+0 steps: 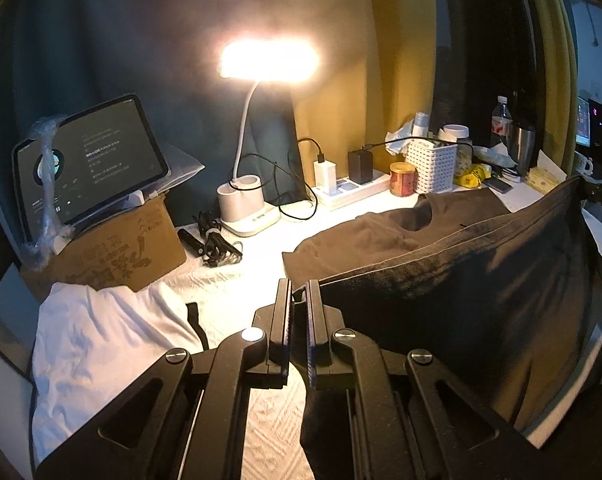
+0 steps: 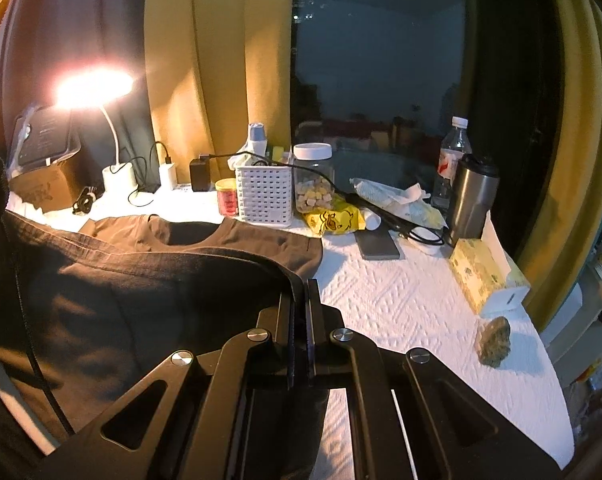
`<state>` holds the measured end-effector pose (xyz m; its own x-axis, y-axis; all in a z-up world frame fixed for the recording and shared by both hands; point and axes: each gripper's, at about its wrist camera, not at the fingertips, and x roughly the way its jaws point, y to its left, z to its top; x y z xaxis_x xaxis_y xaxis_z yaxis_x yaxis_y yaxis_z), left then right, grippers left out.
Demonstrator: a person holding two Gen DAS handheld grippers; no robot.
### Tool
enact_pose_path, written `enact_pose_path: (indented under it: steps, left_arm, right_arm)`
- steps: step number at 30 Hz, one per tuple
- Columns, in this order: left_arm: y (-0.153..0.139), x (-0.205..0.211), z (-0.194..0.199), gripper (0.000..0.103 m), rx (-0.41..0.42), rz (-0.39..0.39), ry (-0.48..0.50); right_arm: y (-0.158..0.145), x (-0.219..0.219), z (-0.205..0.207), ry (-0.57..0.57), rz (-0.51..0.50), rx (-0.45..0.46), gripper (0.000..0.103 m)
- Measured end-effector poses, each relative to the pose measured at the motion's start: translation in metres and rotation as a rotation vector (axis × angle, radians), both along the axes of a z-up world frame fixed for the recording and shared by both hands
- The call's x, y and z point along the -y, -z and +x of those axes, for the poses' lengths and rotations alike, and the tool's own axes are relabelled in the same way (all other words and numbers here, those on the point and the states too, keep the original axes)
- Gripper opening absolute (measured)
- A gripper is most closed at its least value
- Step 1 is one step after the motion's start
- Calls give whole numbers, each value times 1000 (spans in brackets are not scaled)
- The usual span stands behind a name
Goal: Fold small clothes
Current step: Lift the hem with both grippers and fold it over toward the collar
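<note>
A dark shirt [image 1: 481,280] hangs stretched between two grippers above the white-covered table [image 2: 401,300]. The left gripper [image 1: 299,292] pinches one hem corner; the right gripper [image 2: 301,292] pinches the other, jaws clenched on fabric.

Ahead of the left gripper [image 1: 299,292]: shirt [image 1: 365,232] flat on table [image 1: 237,276], lamp [image 1: 249,204] behind. Left: cloth [image 1: 101,340], box [image 1: 117,248] beyond, tablet [image 1: 89,160] on top. Right of the right gripper [image 2: 301,292]: tissue box [image 2: 485,280], basket [image 2: 265,192] behind.
</note>
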<state>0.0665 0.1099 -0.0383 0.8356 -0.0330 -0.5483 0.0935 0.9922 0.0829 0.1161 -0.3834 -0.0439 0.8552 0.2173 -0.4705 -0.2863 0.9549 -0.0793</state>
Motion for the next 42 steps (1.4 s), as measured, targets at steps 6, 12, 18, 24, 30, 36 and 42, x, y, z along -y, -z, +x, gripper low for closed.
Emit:
enact_pose_path:
  steps: [6, 12, 18, 24, 30, 36, 42]
  left_arm:
    - [-3, -5, 19, 5, 7, -3, -7]
    - [-4, -10, 41, 5, 13, -10, -8]
    - [-3, -11, 63, 5, 20, -15, -4]
    - [-5, -12, 87, 5, 26, 12, 2]
    - [-5, -18, 109, 5, 20, 20, -1]
    - [-7, -27, 132, 5, 24, 22, -16]
    - [-11, -31, 156, 5, 36, 24, -15]
  right_arm:
    - [-7, -3, 19, 3, 2, 3, 5]
    - [-10, -6, 41, 9, 5, 3, 5]
    - [-9, -12, 64, 21, 30, 10, 5]
    - [-8, -17, 88, 23, 36, 7, 5]
    - [-9, -19, 112, 25, 41, 3, 5]
    - [-6, -24, 140, 27, 46, -8, 5]
    - [-6, -25, 166, 33, 49, -9, 5]
